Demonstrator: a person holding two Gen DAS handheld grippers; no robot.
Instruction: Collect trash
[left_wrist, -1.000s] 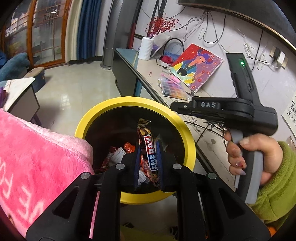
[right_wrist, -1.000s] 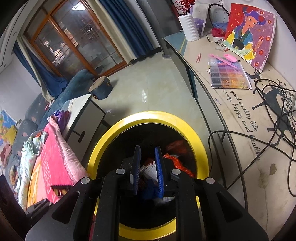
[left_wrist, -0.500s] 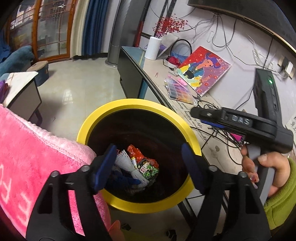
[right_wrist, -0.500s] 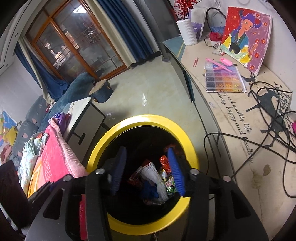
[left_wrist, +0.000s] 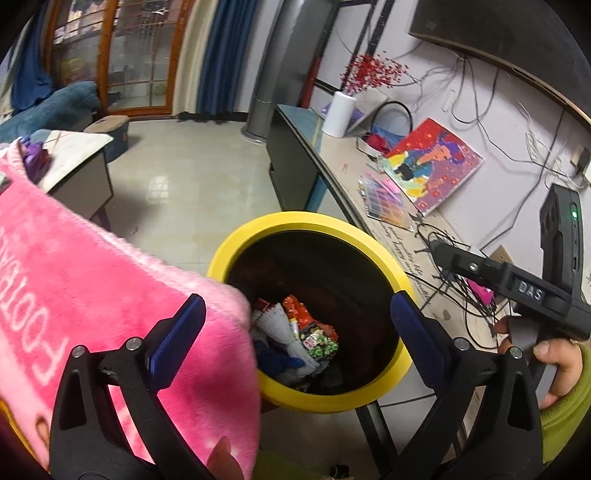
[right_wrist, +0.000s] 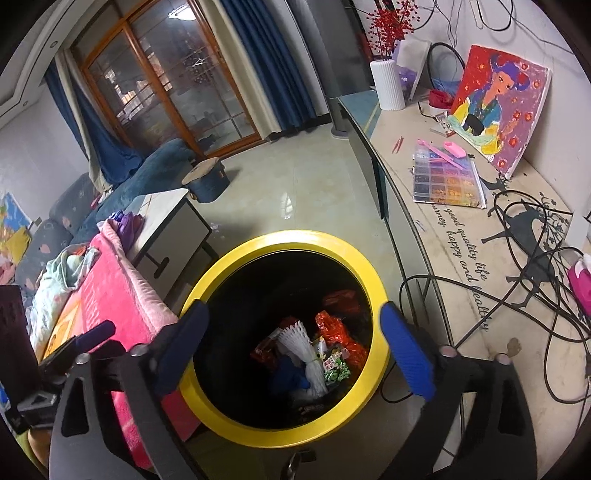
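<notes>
A round bin with a yellow rim (left_wrist: 310, 221) (right_wrist: 295, 238) stands on the floor below both grippers. Inside lie snack wrappers (left_wrist: 314, 332) (right_wrist: 336, 332), a white foam net (left_wrist: 280, 325) (right_wrist: 299, 343) and something blue. My left gripper (left_wrist: 295, 325) is open and empty above the bin. My right gripper (right_wrist: 295, 343) is open and empty above the bin too. The right gripper's body also shows at the right of the left wrist view (left_wrist: 517, 288), held by a hand in a green sleeve.
A pink blanket (left_wrist: 92, 295) (right_wrist: 110, 280) lies left of the bin and overlaps its rim. A long sideboard (right_wrist: 480, 240) on the right holds cables, a bead box (right_wrist: 447, 181), a painting (right_wrist: 495, 107) and a white vase (right_wrist: 388, 85). A low table (right_wrist: 173, 225) stands behind.
Both grippers were shut over the bin, the left on a candy wrapper. Both have opened wide, the wrapper has dropped into the bin, and both have lifted slightly.
</notes>
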